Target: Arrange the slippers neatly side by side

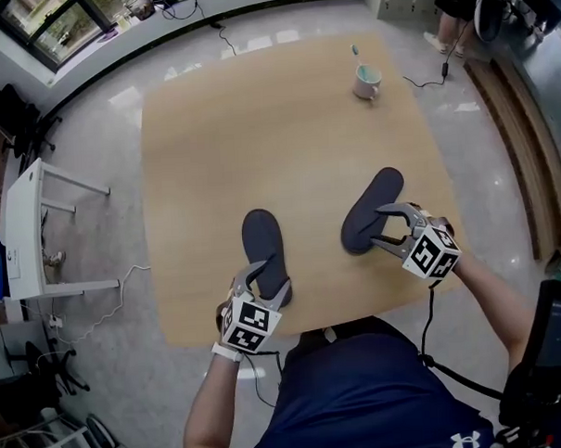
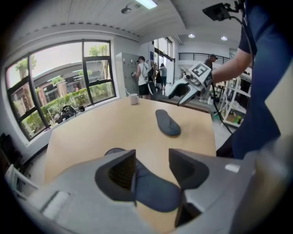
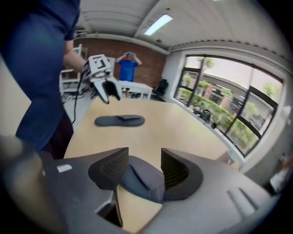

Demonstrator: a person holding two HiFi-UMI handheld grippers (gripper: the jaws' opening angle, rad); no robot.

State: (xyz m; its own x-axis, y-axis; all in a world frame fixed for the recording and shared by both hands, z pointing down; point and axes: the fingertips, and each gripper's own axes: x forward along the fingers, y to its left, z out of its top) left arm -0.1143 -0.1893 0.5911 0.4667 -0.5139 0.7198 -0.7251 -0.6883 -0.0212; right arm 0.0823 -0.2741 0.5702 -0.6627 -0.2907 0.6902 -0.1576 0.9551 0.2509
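- Currently the left slipper lies lengthwise up the frame on the wooden table, while the right slipper slants toward the upper right, well apart from it.
- Each heel lies between the spread jaws of the nearer claw, the left gripper or the right gripper; neither is pinching.
- The mug at the top of the frame holds a thin stick.

Two dark navy flat slippers, one pale mug, one light wooden table, two grey two-jaw grippers.
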